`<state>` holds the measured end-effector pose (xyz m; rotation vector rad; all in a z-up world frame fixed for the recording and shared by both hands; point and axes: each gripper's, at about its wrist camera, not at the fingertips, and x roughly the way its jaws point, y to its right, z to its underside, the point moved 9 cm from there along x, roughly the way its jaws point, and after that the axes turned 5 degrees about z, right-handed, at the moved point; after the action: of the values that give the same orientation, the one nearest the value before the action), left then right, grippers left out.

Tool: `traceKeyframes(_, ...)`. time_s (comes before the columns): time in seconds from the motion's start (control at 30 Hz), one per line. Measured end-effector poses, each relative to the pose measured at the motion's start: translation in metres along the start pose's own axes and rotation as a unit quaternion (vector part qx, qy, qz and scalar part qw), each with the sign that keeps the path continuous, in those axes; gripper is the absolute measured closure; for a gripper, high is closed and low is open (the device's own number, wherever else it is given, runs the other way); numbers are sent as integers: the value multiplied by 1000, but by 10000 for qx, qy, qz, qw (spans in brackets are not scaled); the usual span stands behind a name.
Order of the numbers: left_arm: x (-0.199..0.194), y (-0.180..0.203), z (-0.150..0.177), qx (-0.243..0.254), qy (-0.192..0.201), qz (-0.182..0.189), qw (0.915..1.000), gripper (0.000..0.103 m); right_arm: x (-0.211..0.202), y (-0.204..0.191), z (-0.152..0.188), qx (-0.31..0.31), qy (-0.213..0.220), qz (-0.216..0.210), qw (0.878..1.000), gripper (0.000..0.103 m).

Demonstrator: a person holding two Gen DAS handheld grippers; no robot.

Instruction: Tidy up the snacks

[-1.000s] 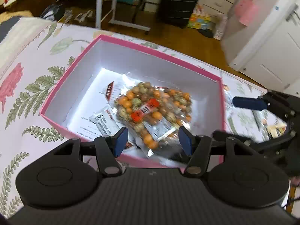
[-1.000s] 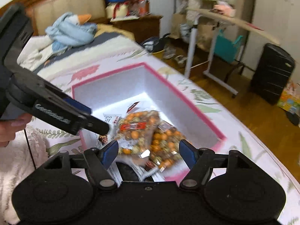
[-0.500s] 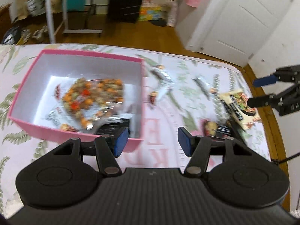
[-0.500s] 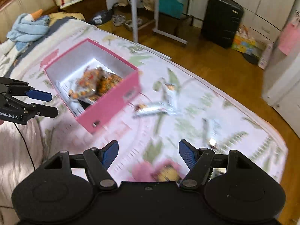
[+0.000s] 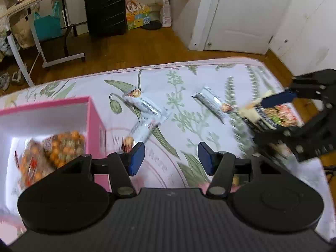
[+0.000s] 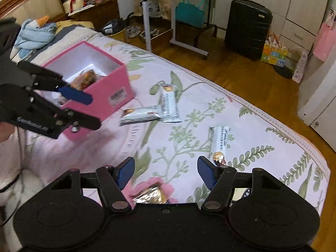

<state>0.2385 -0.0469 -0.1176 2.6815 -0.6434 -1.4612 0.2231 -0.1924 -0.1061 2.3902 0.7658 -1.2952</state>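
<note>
Left wrist view: the left claw (image 5: 171,157) is spread and empty, having just narrowed a little; the pink box (image 5: 94,126) has slid off to its left, two bars (image 5: 147,105) lie ahead.

Right wrist view: the right claw (image 6: 166,172) is spread and empty, just narrowed, now over a foil packet (image 6: 150,195). Blur suggests speed; a hasty pinch could skid the foil or snag the bedspread (image 6: 262,130).
</note>
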Motion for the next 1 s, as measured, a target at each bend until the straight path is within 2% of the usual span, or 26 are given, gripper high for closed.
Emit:
traceKeyframes(0.1,37,-7,-14,3,-156,-349,9993,48,17,14,4,58,111,-68,9999,32)
traceKeyframes(0.17,57,-11,-17,77,-260,-467,9985,48,30,24,6,14,121,35,9999,32)
traceKeyframes(0.23,70,-19,-13,52,-360,-573,9977,48,45,37,7,62,139,183,9997,32)
traceKeyframes(0.3,79,-29,-6,100,-429,-856,9954,48,58,47,10,155,59,250,9995,32)
traceKeyframes(0.4,86,-39,-3,250,-280,-1253,9914,48,70,55,18,172,-51,267,9995,32)
traceKeyframes(0.47,87,-39,-4,399,-215,-1262,9910,48,70,56,22,188,-63,222,9996,32)
traceKeyframes(0.57,92,-39,0,571,-316,-1230,9903,48,69,57,25,286,16,260,9993,32)
traceKeyframes(0.77,109,-44,10,411,-614,-970,9925,48,80,59,24,473,197,435,9977,32)
traceKeyframes(0.87,113,-43,12,455,-544,-1023,9922,49,95,61,19,704,266,488,9960,32)
traceKeyframes(0.93,114,-43,13,527,-495,-1128,9910,54,106,62,16,755,272,512,9955,32)
traceKeyframes(0.97,114,-44,13,562,-461,-1193,9902,66,112,64,15,768,276,568,9951,32)
traceKeyframes(1.0,112,-45,12,633,-410,-1302,9886,75,117,66,15,800,294,654,9942,32)
